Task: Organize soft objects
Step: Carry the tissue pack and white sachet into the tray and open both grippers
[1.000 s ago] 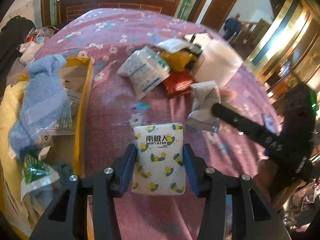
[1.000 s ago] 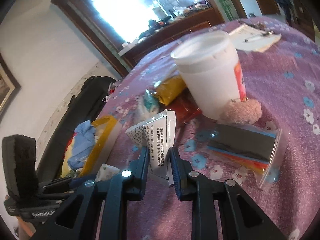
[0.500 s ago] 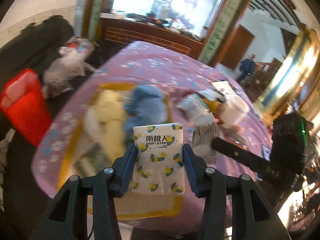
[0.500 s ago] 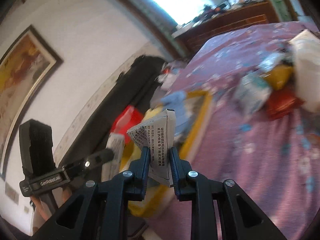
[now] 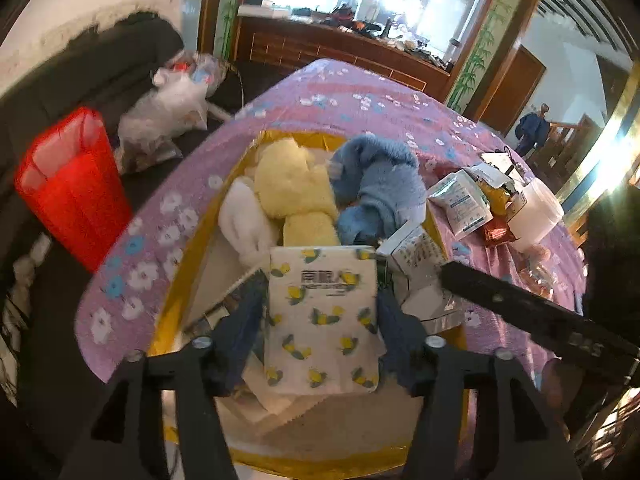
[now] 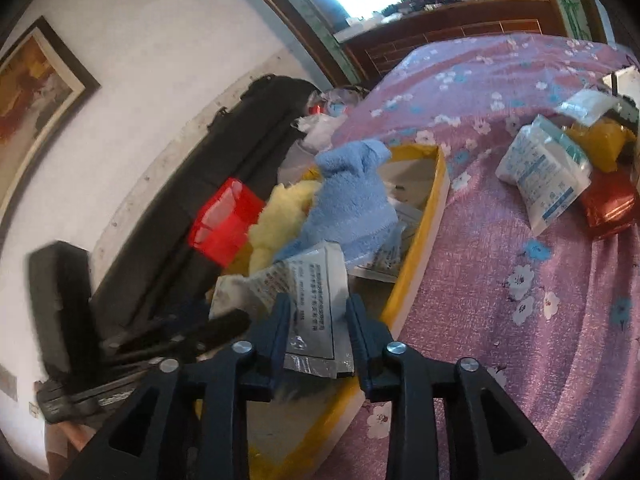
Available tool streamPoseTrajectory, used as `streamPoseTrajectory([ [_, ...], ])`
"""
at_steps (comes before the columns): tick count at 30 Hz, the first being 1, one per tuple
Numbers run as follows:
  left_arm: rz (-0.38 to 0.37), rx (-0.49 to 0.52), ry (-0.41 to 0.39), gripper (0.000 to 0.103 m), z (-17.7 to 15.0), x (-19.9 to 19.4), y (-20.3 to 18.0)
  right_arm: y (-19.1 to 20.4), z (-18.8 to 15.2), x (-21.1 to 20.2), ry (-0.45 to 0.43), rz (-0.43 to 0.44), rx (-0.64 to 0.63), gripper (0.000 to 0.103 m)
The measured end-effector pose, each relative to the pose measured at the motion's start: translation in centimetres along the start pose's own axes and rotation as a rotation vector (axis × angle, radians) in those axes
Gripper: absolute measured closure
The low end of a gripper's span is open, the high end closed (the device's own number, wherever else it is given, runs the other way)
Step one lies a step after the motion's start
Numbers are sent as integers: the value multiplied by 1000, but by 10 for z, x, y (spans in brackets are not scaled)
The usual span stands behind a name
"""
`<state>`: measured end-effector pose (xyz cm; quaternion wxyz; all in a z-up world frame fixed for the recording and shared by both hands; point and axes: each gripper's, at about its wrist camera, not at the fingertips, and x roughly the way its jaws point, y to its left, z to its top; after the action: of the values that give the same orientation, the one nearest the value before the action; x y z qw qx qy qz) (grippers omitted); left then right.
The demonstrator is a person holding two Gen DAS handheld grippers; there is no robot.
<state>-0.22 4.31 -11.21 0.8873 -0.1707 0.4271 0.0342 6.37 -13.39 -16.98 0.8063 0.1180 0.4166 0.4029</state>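
Left wrist view: the left gripper stands wide around the tissue pack, over the yellow tray. Right gripper is parted, jaws flanking the printed sachet above that tray's near edge, beside the blue towel.

The tissue pack hides the yellow tray floor behind it; its printed logo is blurred. The foil packet's small print is unreadable, its lower edge hidden behind the fingers.
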Motion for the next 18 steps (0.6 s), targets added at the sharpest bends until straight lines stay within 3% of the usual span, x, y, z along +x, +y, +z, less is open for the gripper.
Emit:
streamPoseTrajectory([
  [2,-32,-41,-33,39,-3,-9,3,-1,-3,-12,-32,-5,-6,45],
  [4,-13,-38,-112,24,-5,-23,-1,-2,-7,-23,-49,3,-9,44],
  [7,-17,-68,-194,21,-7,-39,-7,-10,-11,-43,-74,-6,-22,43],
  [11,-128,-8,-180,21,-4,-43,-40,-36,-12,-81,-120,-48,-22,36],
  [14,-168,107,-152,21,-5,-36,-84,-66,-10,-112,-140,-97,2,36],
  [18,-207,192,-85,21,-2,-12,-131,-112,-5,-145,-149,-240,27,36],
])
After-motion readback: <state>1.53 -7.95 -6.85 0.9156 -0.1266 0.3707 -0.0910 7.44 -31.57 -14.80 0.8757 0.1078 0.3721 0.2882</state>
